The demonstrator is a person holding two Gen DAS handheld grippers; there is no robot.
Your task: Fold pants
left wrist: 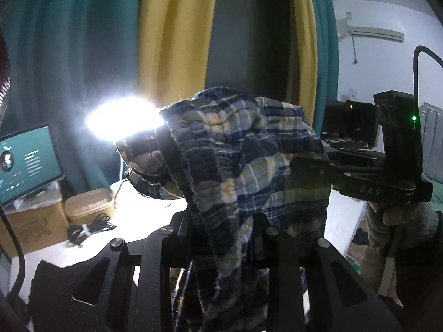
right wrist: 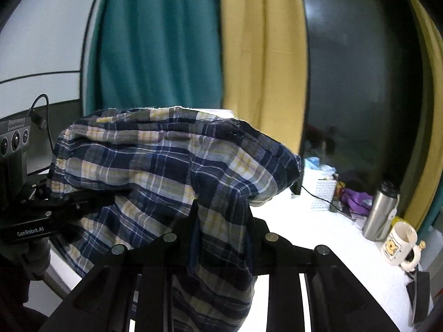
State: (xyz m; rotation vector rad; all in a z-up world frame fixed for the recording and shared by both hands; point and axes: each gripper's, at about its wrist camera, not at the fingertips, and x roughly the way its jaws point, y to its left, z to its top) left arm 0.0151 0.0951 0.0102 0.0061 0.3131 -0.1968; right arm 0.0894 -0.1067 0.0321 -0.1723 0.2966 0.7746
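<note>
The plaid pants [left wrist: 235, 152], navy, yellow and white, hang bunched in the air above the white table [left wrist: 138, 215]. My left gripper [left wrist: 225, 221] is shut on a gathered edge of the cloth, which drapes down between its fingers. My right gripper [right wrist: 221, 221] is shut on another part of the pants [right wrist: 166, 166]. In the left wrist view the right gripper [left wrist: 307, 163] reaches in from the right and pinches the cloth. In the right wrist view the left gripper [right wrist: 91, 202] reaches in from the left under the cloth. Both sets of fingertips are hidden by fabric.
A bright lamp [left wrist: 124, 121], a monitor [left wrist: 27, 163], a cardboard box [left wrist: 36, 229], a tan tub [left wrist: 91, 204] and coiled cables [left wrist: 88, 228] stand on the left. A steel bottle [right wrist: 380, 211], a mug [right wrist: 398, 243] and a white basket [right wrist: 321, 191] stand on the right. Curtains [right wrist: 193, 41] hang behind.
</note>
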